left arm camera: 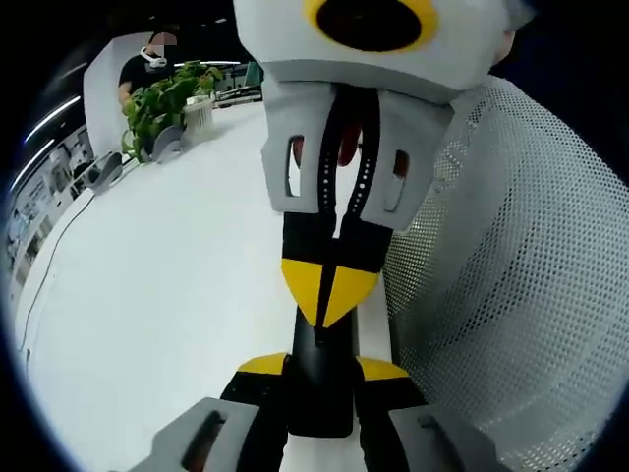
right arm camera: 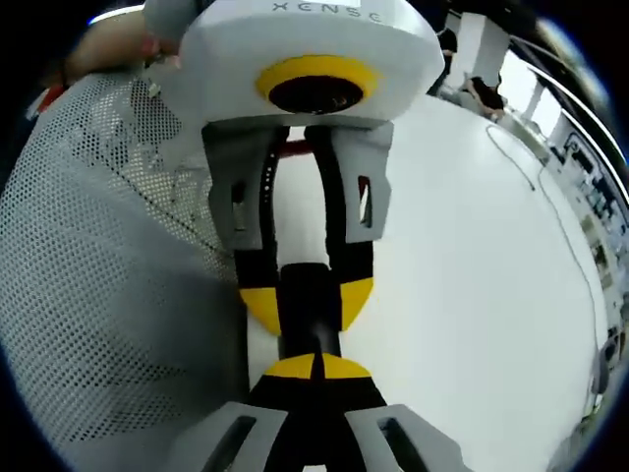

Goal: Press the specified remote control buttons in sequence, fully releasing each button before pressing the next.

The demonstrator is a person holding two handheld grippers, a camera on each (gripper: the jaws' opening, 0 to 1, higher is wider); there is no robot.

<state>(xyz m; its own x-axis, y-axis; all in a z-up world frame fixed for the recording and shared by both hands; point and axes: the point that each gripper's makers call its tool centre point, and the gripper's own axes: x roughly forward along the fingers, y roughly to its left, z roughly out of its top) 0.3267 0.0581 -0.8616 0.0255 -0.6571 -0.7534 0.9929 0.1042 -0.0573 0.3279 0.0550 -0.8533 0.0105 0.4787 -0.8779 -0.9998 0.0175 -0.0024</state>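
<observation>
**Remote clamped in left claw, right claw closed on top of it**

The remote (left arm camera: pixel 319 403) is a slim black bar lying lengthwise between the two claws, low over the table. Its buttons cannot be made out. It is probably light, rigid plastic with smooth, slippery sides, so hold it across the narrow sides and leave the button face free.

The left gripper (left arm camera: pixel 322 369) pinches it that way, one yellow tip on each long edge. The right gripper (left arm camera: pixel 329 290) has its jaws pressed together into one yellow point, which sits on the remote's far end. Whether it is pressing a button cannot be told.

The table (left arm camera: pixel 167 275) is plain, white, smooth and flat. A white mesh panel (left arm camera: pixel 511 256) stands just beside the remote. Far back are a plant (left arm camera: pixel 162 103) and a person (left arm camera: pixel 142 69).
</observation>
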